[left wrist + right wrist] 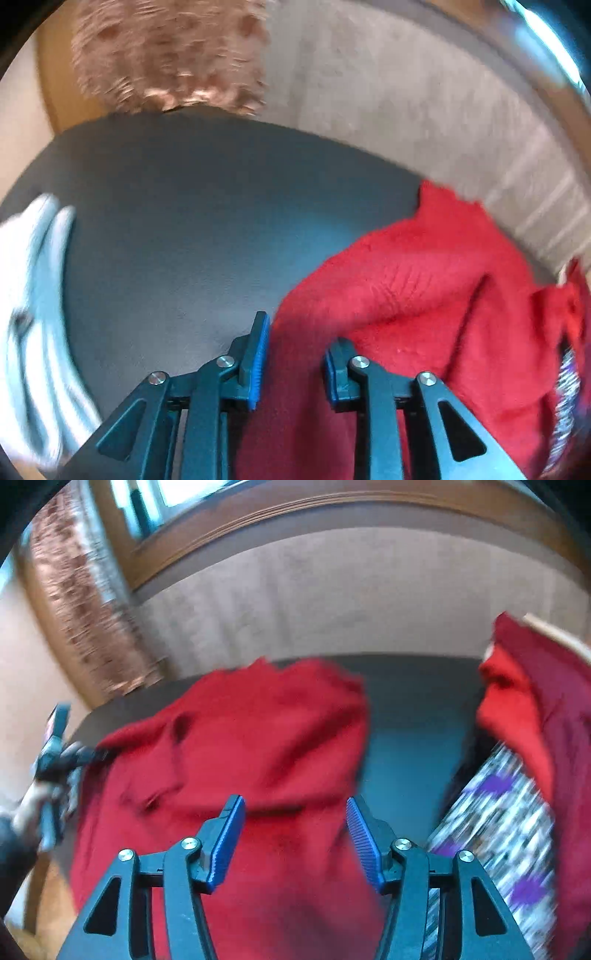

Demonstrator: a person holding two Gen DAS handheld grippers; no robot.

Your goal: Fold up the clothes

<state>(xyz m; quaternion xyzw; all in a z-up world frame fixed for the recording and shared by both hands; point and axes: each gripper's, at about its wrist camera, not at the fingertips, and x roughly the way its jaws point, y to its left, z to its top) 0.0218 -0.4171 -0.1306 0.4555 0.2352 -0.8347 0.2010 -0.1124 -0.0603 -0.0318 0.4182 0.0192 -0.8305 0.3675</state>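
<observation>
A red knitted sweater (424,280) lies crumpled on a dark grey table (184,229). In the left wrist view my left gripper (295,343) is open, its fingers straddling the sweater's near left edge, with red cloth between them. In the right wrist view the same sweater (258,738) spreads under my right gripper (295,812), which is open and hovers just above the cloth. The left gripper (55,753) shows blurred at the sweater's left edge.
White folded cloth (33,288) lies at the table's left side. A pile with a red garment (524,709) and a purple-patterned cloth (498,830) sits at the right. A beige sofa back (332,602) runs behind the table. A patterned curtain (81,602) hangs at left.
</observation>
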